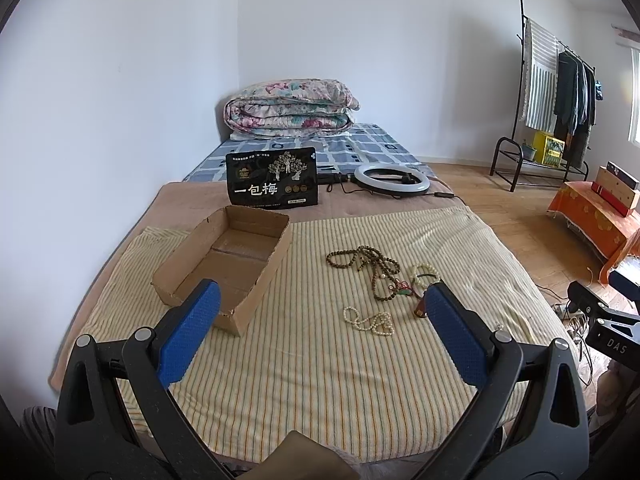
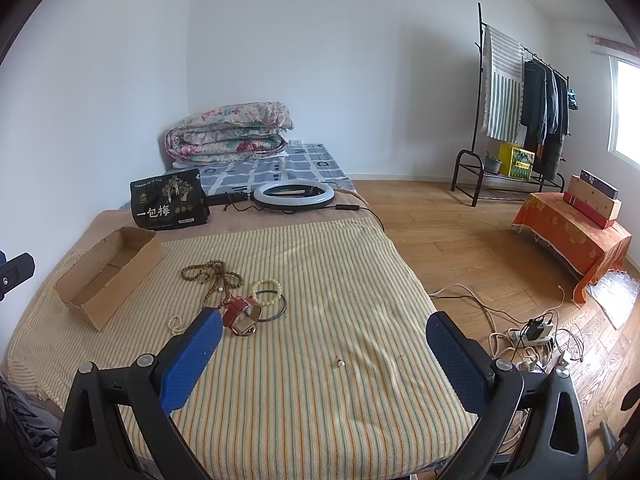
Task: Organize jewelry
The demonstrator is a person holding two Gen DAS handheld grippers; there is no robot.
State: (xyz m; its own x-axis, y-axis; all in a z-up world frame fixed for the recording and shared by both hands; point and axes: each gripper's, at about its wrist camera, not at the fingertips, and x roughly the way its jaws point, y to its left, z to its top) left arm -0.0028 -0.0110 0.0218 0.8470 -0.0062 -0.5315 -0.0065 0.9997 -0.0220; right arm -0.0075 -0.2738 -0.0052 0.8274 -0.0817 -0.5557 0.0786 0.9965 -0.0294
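Clearly I am at the very start: the cardboard box (image 1: 228, 260) sits on the striped blanket (image 1: 320, 380) with nothing in it that I can see, and every piece of jewelry lies out on the cloth to its right. The brown bead necklace (image 1: 366, 262) is spread in loops, with the pale bead bracelet (image 2: 267, 285) and a dark bangle (image 2: 276, 308) just beside it; the red-strapped watch (image 2: 240, 314) lies against that cluster, and the white pearl strand (image 1: 370, 322) rests nearer to me. One small pearl earring (image 2: 341, 362) lies well apart, close to my right side. My left gripper (image 1: 320, 304) and right gripper (image 2: 324, 332) both hover above the blanket with jaws spread wide, holding nothing. So, as I judge it, all the sorting is left: each piece has yet to go into the box.
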